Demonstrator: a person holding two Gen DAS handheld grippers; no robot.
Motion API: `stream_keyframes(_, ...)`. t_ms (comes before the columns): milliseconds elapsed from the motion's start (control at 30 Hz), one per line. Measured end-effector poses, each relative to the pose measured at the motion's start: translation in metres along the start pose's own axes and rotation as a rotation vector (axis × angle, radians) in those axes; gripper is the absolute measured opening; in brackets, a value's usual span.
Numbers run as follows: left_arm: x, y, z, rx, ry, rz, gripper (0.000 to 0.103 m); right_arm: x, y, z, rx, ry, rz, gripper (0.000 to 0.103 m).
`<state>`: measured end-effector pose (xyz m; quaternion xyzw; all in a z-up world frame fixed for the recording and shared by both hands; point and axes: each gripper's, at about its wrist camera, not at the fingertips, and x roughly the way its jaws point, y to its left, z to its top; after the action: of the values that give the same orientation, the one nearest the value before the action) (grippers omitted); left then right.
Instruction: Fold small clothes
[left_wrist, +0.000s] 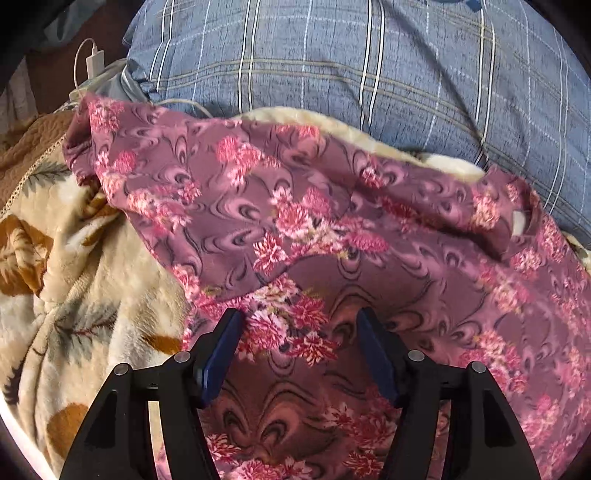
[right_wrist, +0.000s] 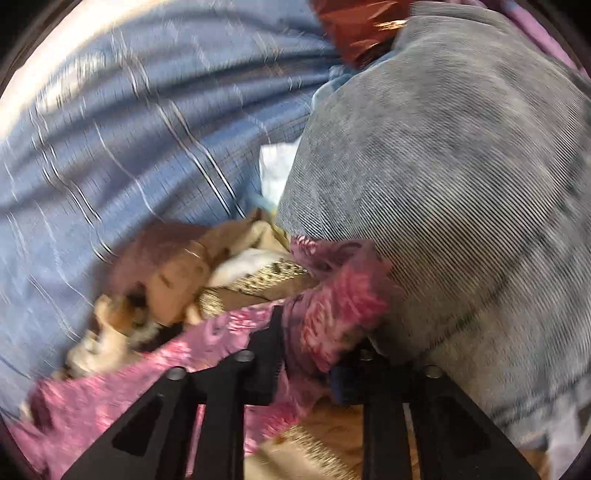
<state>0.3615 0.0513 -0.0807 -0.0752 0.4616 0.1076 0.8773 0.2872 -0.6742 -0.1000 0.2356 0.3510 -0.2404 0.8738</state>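
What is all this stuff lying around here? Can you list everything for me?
floral garment: one, mauve with pink flowers, spread across the middle in the left wrist view; a bunched edge shows in the right wrist view
plaid bedding: one, blue with white and tan lines, behind the garment
fleece blanket: one, cream with brown and grey leaves, under the garment and to its left
charger with cable: one, white, upper left beside the bedding
grey ribbed fabric: one, grey, at right in the right wrist view
left gripper: black with blue pads, jaws apart over the garment
right gripper: black, garment edge between its fingers; blurred, contact unclear
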Motion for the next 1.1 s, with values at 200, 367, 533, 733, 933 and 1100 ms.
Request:
stream_keyframes(200,-0.015,0.024,0.015,-0.103,-0.081,-0.075,0.067,-0.046,-0.035,-0.005,0.227,-0.130,0.120,0.064)
stream_keyframes(367,0.020,0.023,0.012,-0.089,0.012,-0.026,0.066,-0.040,-0.029,-0.011,0.183,-0.112,0.082,0.064)
stream_keyframes(533,0.017,0.013,0.017,-0.065,-0.021,-0.012,0.066,-0.045,-0.032,-0.026,0.257,-0.102,0.068,0.064)
stream_keyframes(733,0.009,0.028,0.018,-0.141,-0.004,-0.095,0.066,-0.079,0.067,-0.040,-0.001,-0.174,0.226,0.067)
stream_keyframes(933,0.004,0.033,0.053,-0.183,0.028,-0.286,0.066,-0.023,0.248,-0.101,-0.280,0.226,0.580,0.067)
stream_keyframes(1100,0.036,0.011,0.098,-0.099,0.143,-0.368,0.069,0.028,0.381,-0.165,-0.400,0.494,0.647,0.067)
